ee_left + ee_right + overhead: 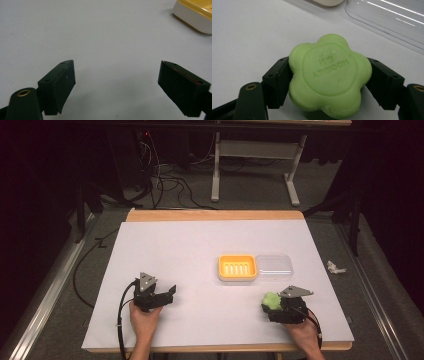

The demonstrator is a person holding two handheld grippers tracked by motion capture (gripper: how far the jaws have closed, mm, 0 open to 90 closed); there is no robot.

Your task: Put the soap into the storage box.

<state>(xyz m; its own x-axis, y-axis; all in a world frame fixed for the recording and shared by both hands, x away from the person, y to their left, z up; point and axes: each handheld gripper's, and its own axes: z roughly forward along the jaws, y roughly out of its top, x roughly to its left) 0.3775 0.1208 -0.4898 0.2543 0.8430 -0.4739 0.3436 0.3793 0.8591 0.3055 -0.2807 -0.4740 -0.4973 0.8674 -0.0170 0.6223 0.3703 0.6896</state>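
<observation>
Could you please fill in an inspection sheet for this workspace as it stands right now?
Surface: white sheet over a wooden table.
Job's things: green flower-shaped soap; yellow soap dish; clear lid beside the dish, touching its right edge.
Clutter: nothing seen on the sheet.
Grippers: left gripper open, nothing between its jaws; right gripper shut on the soap.
Cables: black cable trailing from the left gripper; loose wires on the floor.
Surroundings: crumpled white scrap on the floor, white stand behind.
</observation>
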